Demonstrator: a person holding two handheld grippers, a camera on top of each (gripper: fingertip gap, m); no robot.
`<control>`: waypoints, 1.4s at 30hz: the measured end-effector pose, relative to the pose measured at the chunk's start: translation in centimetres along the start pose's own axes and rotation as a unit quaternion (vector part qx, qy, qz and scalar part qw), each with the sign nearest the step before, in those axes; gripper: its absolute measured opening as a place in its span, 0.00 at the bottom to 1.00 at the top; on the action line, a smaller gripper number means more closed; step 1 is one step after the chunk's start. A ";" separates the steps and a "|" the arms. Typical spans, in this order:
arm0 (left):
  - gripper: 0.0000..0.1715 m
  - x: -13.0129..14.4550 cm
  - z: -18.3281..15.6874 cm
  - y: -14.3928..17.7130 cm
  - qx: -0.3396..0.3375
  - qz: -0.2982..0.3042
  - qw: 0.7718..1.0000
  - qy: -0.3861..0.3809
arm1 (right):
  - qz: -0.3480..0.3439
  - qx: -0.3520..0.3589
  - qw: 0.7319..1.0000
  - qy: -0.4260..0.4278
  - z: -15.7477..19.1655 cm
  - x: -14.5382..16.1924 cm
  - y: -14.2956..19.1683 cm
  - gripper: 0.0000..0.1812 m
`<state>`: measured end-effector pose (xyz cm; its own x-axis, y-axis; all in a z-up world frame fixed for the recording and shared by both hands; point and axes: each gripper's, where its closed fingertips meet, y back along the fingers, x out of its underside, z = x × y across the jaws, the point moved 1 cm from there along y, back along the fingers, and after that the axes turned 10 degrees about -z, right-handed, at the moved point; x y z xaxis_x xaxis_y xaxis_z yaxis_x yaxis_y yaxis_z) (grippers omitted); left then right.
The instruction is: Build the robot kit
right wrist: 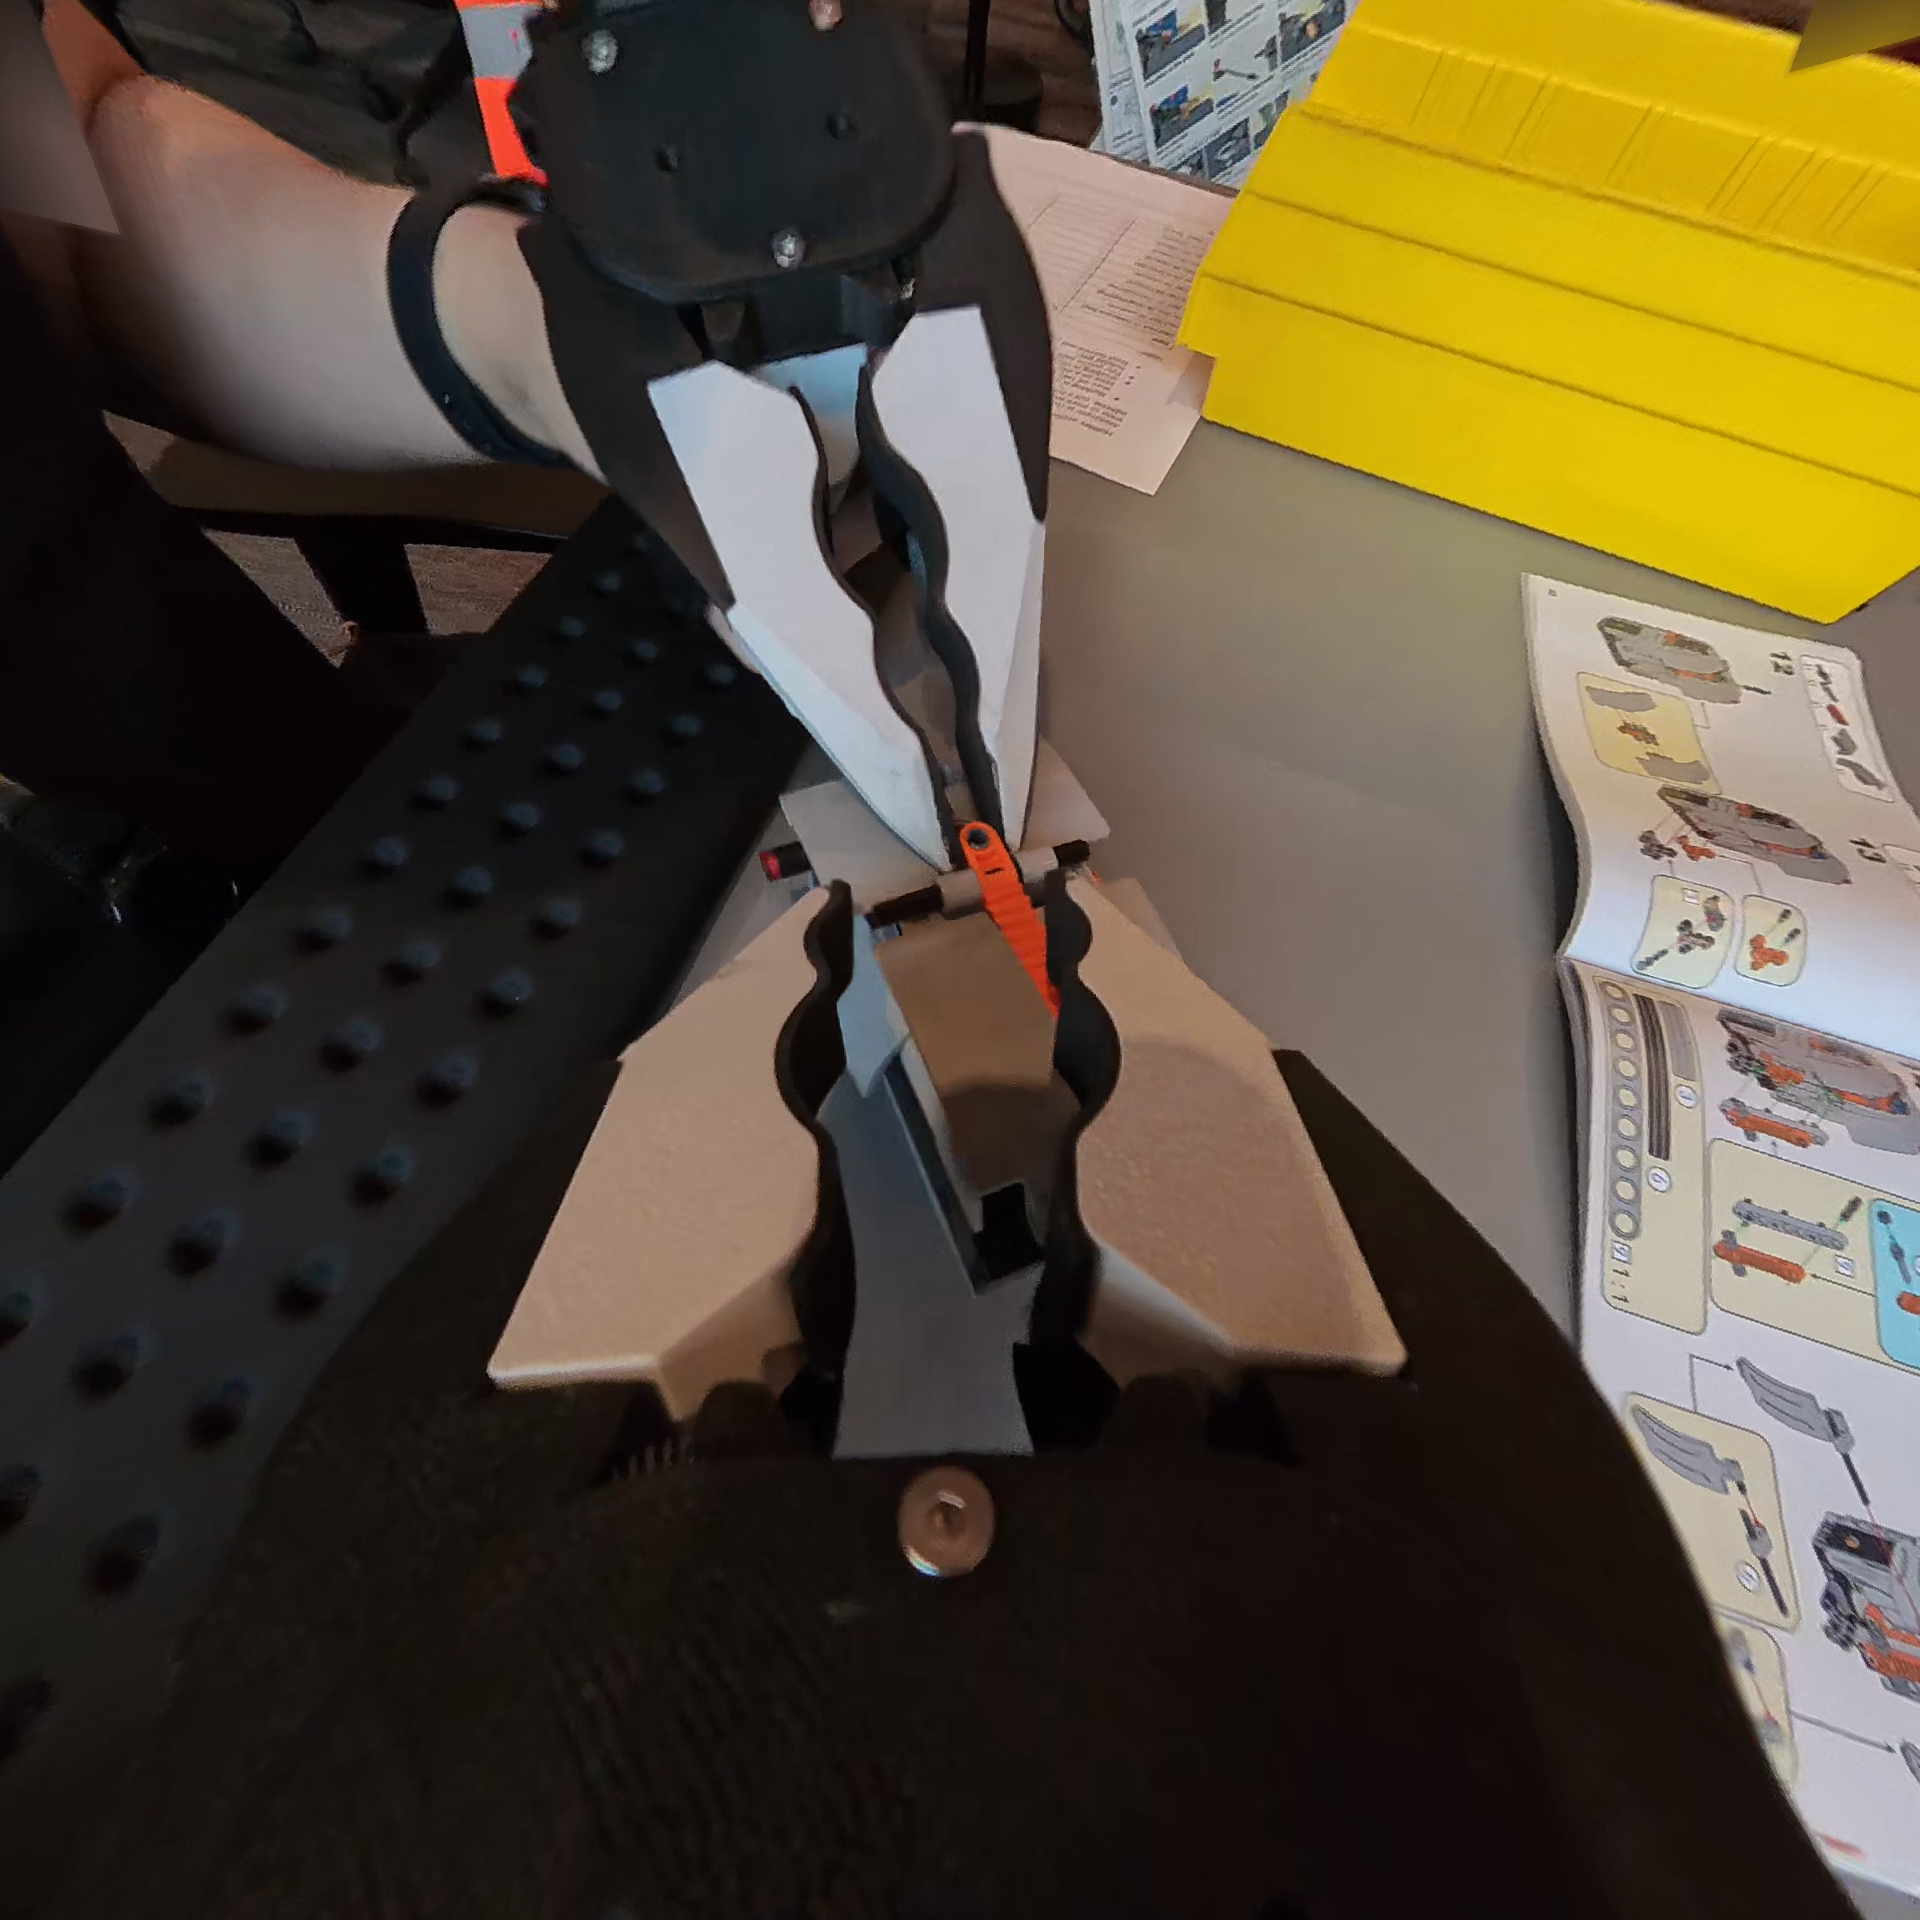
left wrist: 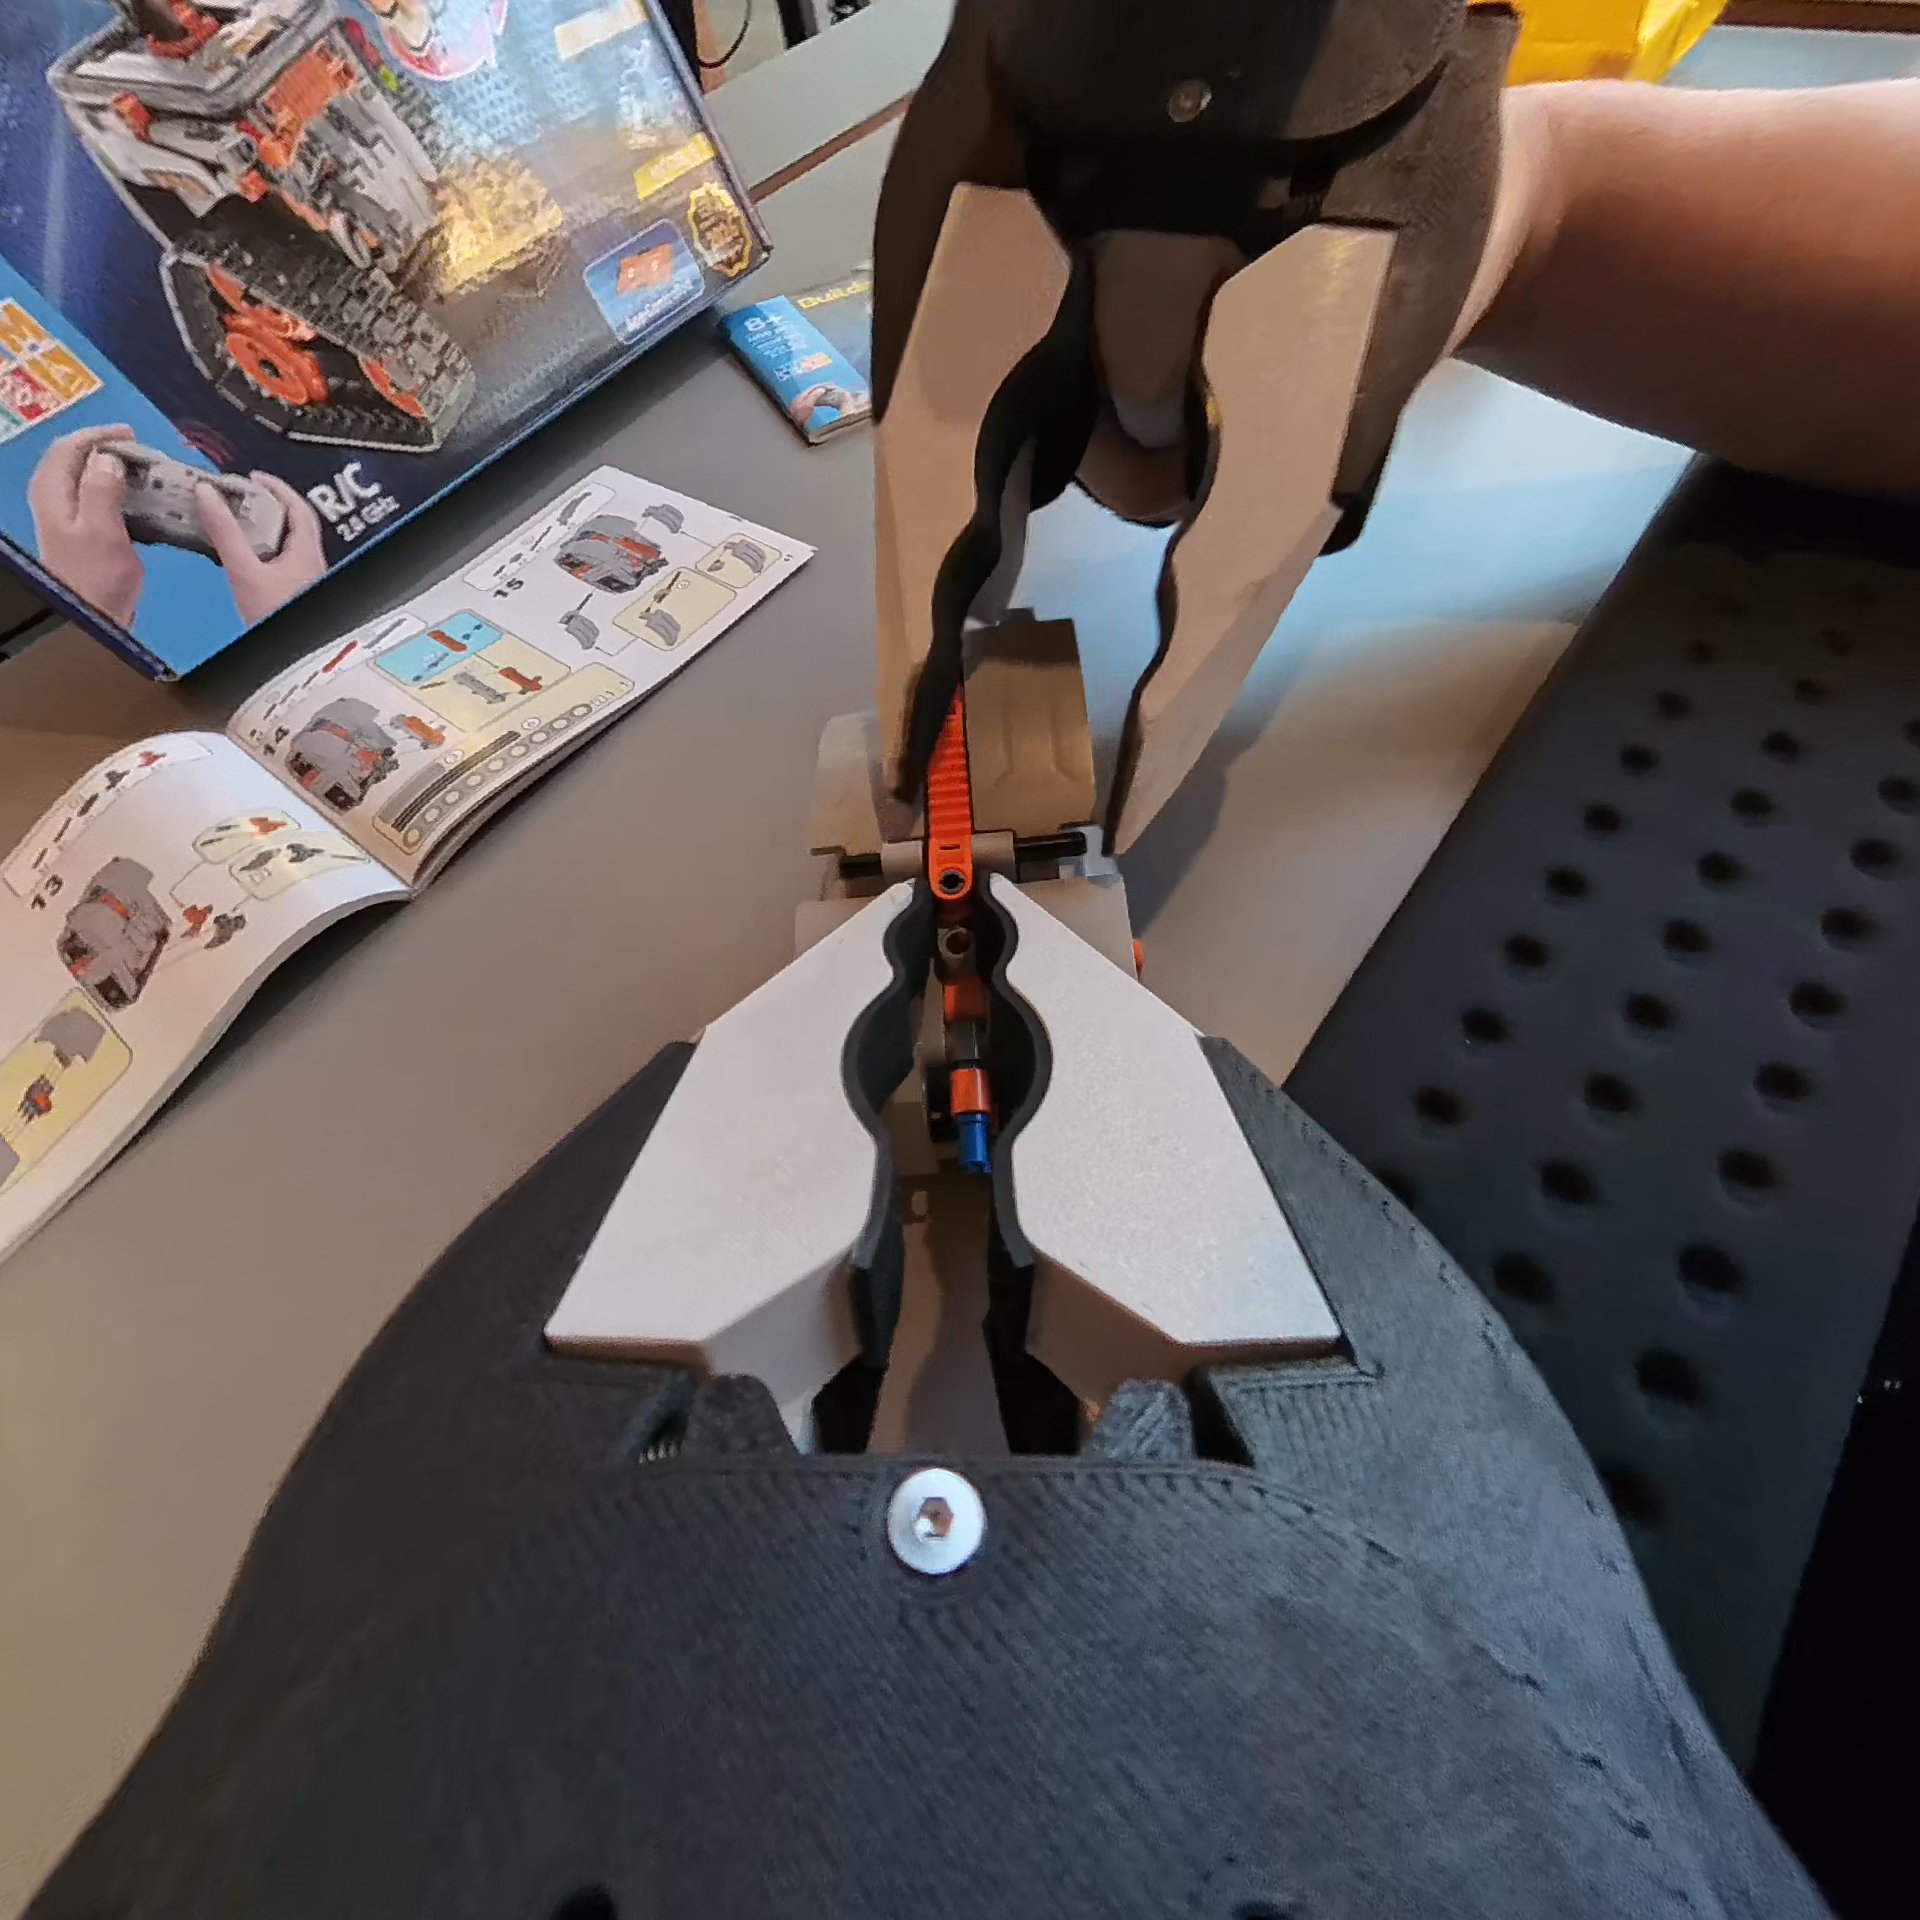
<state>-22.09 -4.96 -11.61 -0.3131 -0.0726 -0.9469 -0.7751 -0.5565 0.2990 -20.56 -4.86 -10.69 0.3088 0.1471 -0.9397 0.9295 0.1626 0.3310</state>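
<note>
In the left wrist view, the left hand-held gripper (left wrist: 951,894) is narrowed around the near end of a small grey brick assembly (left wrist: 961,1039) standing on the surface (left wrist: 520,1039); its orange toothed beam (left wrist: 948,790) runs straight away along the finger line toward the right hand-held gripper (left wrist: 997,821), whose fingers stand wide. In the right wrist view, the right hand-held gripper (right wrist: 951,904) straddles the assembly (right wrist: 977,1091), spread wide, with the beam (right wrist: 1013,914) touching its right-hand finger. An instruction booklet (right wrist: 1745,1039) lies nearby.

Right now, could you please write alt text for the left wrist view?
The left tool is shut on a grey and orange brick assembly, facing the open right tool over its orange beam. An open instruction booklet lies on the grey table.
</note>
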 end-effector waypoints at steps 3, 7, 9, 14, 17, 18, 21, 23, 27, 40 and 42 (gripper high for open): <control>0.03 -0.1 0.6 -0.4 -0.052 0.009 0.999 0.005 | 0.002 0.052 0.998 -0.024 -1.0 -0.7 1.0 0.18; 0.03 -0.2 2.0 -1.2 -0.132 0.018 0.991 0.020 | 0.003 0.156 0.985 -0.075 -1.6 -0.8 2.0 0.10; 0.03 -0.4 2.2 -1.8 -0.145 0.019 0.989 0.033 | -0.005 0.223 0.972 -0.074 -2.0 -0.6 2.3 0.08; 0.06 -0.8 1.2 -2.1 -0.104 0.022 0.993 0.055 | 0.002 0.294 0.954 -0.059 -2.3 0.2 2.0 0.09; 0.10 -1.3 1.1 -1.1 -0.083 0.008 0.994 0.068 | 0.017 0.276 0.959 -0.067 -2.1 0.9 1.3 0.09; 0.11 -1.6 1.4 -0.7 -0.086 0.001 0.994 0.061 | 0.020 0.274 0.959 -0.066 -2.2 1.0 1.1 0.09; 0.13 -2.1 2.6 0.0 -0.090 -0.007 0.996 0.025 | 0.019 0.284 0.957 -0.054 -2.5 0.8 1.1 0.08; 0.17 -2.3 2.9 -0.2 -0.078 -0.005 0.997 0.010 | 0.021 0.285 0.957 -0.052 -2.6 0.9 1.1 0.08; 0.13 -1.6 2.9 -1.0 -0.040 0.025 0.999 -0.006 | 0.023 0.290 0.956 -0.049 -2.5 1.1 1.3 0.06; 0.05 0.1 3.6 -0.6 0.063 0.036 0.996 0.054 | 0.040 0.268 0.961 -0.064 -2.7 1.2 3.2 0.17; 0.04 0.0 3.5 -0.6 0.049 0.033 0.995 0.078 | 0.019 0.280 0.952 -0.119 -2.8 1.0 4.2 0.17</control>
<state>-23.54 -1.67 -11.38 -0.2819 -0.2374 -0.9296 -0.8086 -0.4628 0.3634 -16.96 -1.26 -9.96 0.3193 -0.0947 -0.9429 0.8580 -0.3936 0.3300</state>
